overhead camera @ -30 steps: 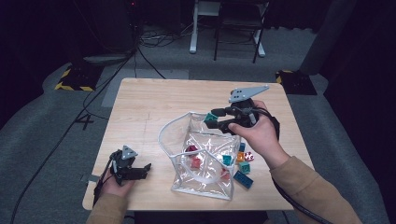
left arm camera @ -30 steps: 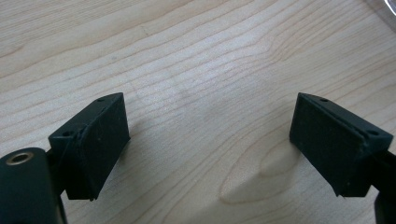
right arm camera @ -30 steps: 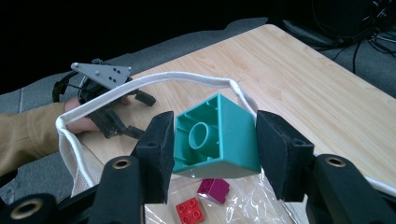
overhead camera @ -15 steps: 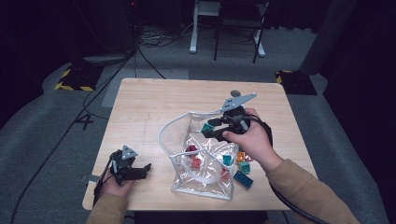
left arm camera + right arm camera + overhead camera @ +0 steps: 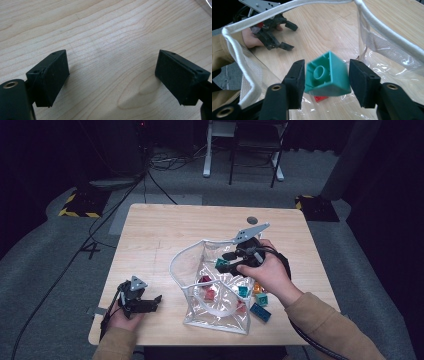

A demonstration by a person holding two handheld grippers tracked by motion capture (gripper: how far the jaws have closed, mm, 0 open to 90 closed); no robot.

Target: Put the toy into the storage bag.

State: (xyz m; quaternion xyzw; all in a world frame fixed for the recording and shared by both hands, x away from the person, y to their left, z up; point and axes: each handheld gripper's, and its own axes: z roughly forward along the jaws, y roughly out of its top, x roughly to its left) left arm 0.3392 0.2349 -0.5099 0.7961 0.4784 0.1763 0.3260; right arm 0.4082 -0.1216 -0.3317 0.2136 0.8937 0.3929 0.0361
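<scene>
A clear plastic pouch (image 5: 186, 292) with a white rim (image 5: 242, 65) stands open in the middle of the table. My right gripper (image 5: 227, 262) (image 5: 327, 63) hangs inside its mouth. A teal brick (image 5: 221, 264) (image 5: 327, 75) sits tilted between the jaws, which have just been opening; a slim gap shows at the right pad. Several coloured bricks, one of them red (image 5: 205, 281), lie at the pouch's bottom. My left gripper (image 5: 156, 303) (image 5: 110, 60) rests open on bare wood at the table's near left, nothing between its pads.
A blue brick (image 5: 260, 311) and an orange one (image 5: 257, 287) lie on the table just right of the pouch. The wooden table (image 5: 165, 230) has bare room at the back and left. Chair legs and cables stand on the floor beyond.
My right gripper has sunk towards the pouch's mouth and shifted a little left, carrying the teal brick. The left gripper has stayed where it was.
</scene>
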